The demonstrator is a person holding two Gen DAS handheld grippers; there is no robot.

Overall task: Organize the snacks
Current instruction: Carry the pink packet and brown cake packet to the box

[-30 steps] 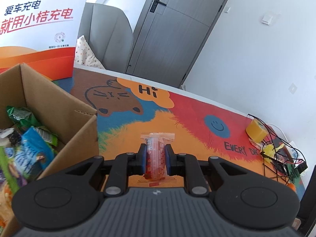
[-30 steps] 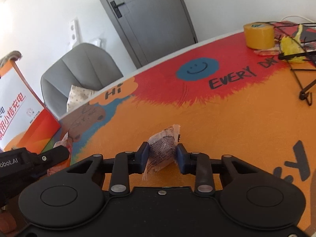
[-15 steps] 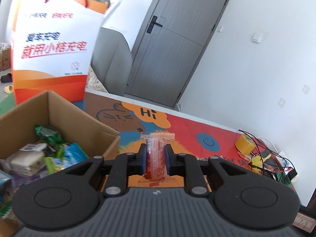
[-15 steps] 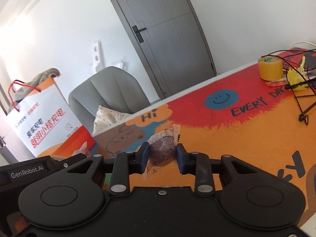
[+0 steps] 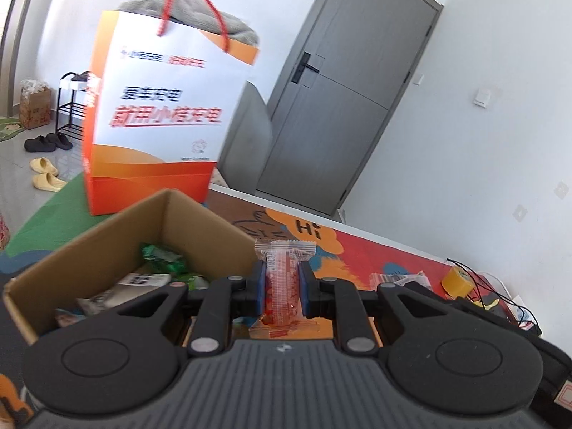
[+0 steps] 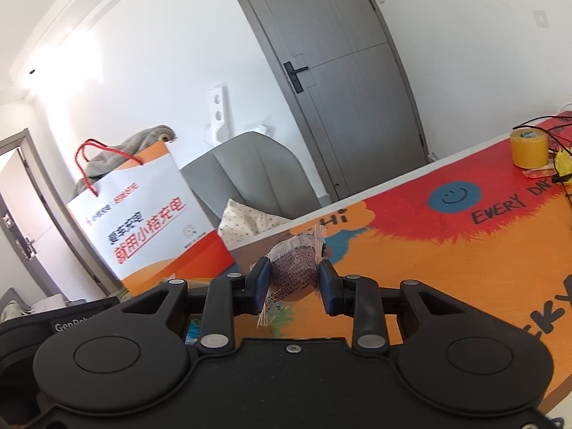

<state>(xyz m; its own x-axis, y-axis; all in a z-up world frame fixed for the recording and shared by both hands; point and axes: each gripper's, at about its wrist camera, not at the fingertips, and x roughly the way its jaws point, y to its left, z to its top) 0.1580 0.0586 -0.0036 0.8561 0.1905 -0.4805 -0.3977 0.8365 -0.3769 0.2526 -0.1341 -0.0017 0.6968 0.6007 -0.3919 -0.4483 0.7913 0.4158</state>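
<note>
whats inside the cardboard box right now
The cardboard box holds a loose pile of snack packets: a green one and a white labelled one. The left tool hides its near right corner.

- A lived-in home room was indicated.
- Slippers [image 5: 43, 178] and shoes [image 5: 48, 142] were left on the tiled floor beside a small rack [image 5: 71, 105].
- A grey armchair [image 6: 250, 175] with a cushion [image 6: 250, 223] was placed behind the cartoon-printed worktop [image 6: 464, 250], near a grey door [image 6: 332, 71].

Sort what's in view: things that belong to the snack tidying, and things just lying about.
Belongs: red snack packet in left gripper; brown snack packet in right gripper; cardboard box.
Lying about: yellow tape roll, paper bag, slippers.
</note>
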